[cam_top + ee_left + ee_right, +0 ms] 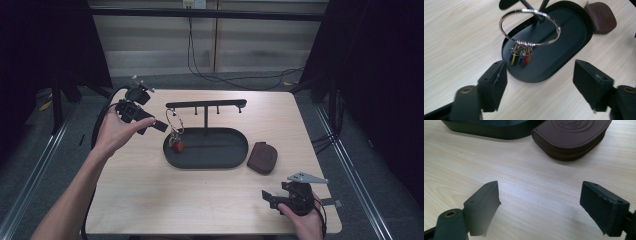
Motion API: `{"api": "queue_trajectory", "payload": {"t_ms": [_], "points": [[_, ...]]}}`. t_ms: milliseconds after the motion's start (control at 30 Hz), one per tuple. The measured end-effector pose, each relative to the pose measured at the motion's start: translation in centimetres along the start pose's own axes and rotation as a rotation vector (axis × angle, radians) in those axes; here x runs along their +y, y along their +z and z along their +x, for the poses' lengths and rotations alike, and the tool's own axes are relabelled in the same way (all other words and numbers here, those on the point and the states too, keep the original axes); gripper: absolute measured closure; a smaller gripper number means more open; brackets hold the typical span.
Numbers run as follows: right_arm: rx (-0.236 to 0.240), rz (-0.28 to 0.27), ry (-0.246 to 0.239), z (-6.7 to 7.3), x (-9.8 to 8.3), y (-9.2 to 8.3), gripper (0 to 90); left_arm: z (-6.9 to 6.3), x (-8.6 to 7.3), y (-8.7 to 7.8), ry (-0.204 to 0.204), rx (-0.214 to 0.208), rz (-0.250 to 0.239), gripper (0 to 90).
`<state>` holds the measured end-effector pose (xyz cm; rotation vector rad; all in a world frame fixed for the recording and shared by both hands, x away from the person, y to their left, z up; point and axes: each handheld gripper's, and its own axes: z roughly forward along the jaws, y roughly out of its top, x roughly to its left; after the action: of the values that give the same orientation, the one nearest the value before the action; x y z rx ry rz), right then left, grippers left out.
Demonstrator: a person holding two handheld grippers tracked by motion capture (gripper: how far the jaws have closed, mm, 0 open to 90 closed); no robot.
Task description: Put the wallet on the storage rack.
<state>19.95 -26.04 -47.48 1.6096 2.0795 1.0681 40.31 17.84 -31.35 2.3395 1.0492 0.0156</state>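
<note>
The key ring (530, 27) hangs on the black stand's (205, 104) hook over its tray (235, 150) — freed, it seems, since the left claw (539, 82) gapes empty just beside it — while the right claw (540, 206) rests wide on the surface (165, 200) near a brown pouch (263, 157).

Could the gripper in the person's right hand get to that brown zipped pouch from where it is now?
Probably yes. The right gripper sits low near the table's front edge with its jaws wide apart and nothing between them. Bare wood lies between it and the brown pouch, which rests beside the black tray.
</note>
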Motion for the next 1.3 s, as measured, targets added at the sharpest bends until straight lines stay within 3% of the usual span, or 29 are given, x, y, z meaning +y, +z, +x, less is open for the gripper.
{"api": "queue_trajectory", "payload": {"t_ms": [133,267,333,367,500,633,733,900,1067,1300], "points": [[0.0,0.009,0.005,-0.1,0.1,0.2,15.4,0.6,-1.4,0.1,0.004,-0.039,-0.02,21.2],[-0.002,0.008,0.004,0.0,0.1,0.2,15.4,0.7,-3.2,0.4,0.017,-0.034,-0.055,21.5],[-0.004,0.005,0.004,-0.1,0.0,0.1,15.4,0.7,-4.2,0.8,0.014,-0.069,-0.088,20.7],[-0.004,0.006,0.005,-0.1,0.0,0.1,15.4,0.8,-4.6,1.0,0.037,-0.08,-0.079,20.4],[-0.003,0.009,0.003,0.0,0.1,0.2,15.4,0.8,-6.1,2.2,0.035,-0.053,-0.058,20.7],[-0.003,0.01,0.008,-0.1,0.1,0.2,15.4,0.7,-7.6,2.6,0.045,-0.071,-0.088,20.1],[-0.003,0.008,0.006,-0.1,0.0,0.2,15.4,0.7,-9.0,2.6,0.026,-0.07,-0.137,19.6],[-0.007,0.009,0.007,0.0,0.0,0.1,15.4,0.6,-11.1,2.7,0.013,-0.086,-0.146,19.7],[-0.004,0.01,0.002,-0.1,0.1,0.2,15.4,0.7,-13.2,2.8,0.006,-0.124,-0.202,19.7],[0.0,0.024,0.013,-0.2,0.1,0.4,15.8,0.3,-15.5,2.8,-0.01,-0.119,-0.225,19.6]]}}
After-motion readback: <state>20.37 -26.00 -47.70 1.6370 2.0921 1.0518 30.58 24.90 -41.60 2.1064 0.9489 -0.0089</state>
